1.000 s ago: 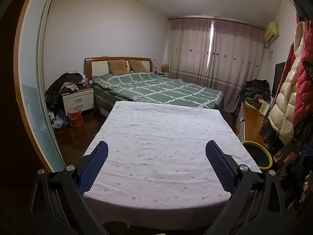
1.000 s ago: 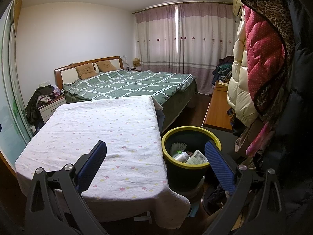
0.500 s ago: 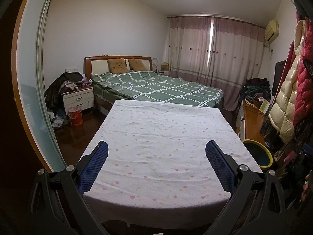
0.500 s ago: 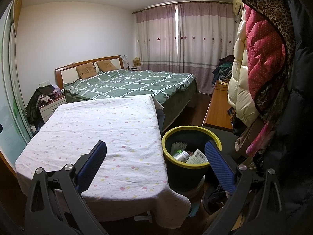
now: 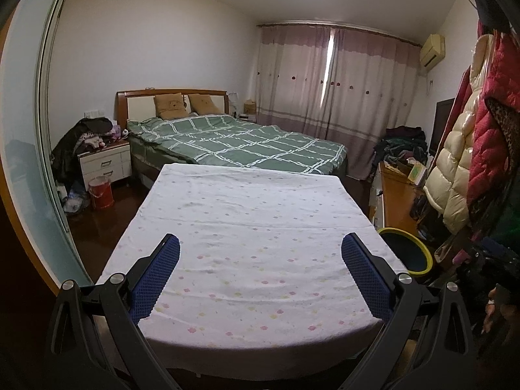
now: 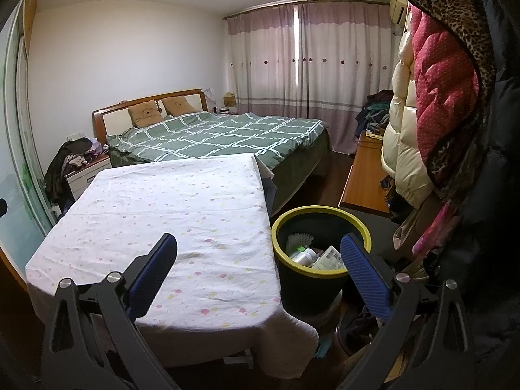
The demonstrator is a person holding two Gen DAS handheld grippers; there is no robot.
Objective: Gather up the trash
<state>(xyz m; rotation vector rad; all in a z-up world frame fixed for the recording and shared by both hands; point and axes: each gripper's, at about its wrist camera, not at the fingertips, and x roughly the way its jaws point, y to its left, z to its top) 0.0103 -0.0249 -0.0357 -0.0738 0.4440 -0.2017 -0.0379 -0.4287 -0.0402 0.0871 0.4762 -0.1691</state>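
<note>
A dark trash bin with a yellow rim (image 6: 357,224) stands on the floor at the right side of the table. Inside it lie a white bottle (image 6: 304,255), a printed paper pack (image 6: 330,256) and a white ribbed item (image 6: 297,239). The left wrist view shows only the bin's rim (image 5: 422,247) at the right. My right gripper (image 6: 258,242) is open, held above the table's right edge and the bin, with nothing between its fingers. Over the near part of the cloth-covered table (image 5: 253,227), my left gripper (image 5: 260,243) also stands open and holds nothing.
A green-checked bed (image 5: 237,143) lies behind the table. A white nightstand piled with clothes (image 5: 104,162) and a red bucket (image 5: 101,191) are at the left. Hanging coats (image 6: 435,97) and a wooden cabinet (image 6: 364,175) crowd the right side.
The left wrist view has drifted slightly, so the room sits a little differently in frame. The right gripper and the bin look the same. Both grippers stay open.
</note>
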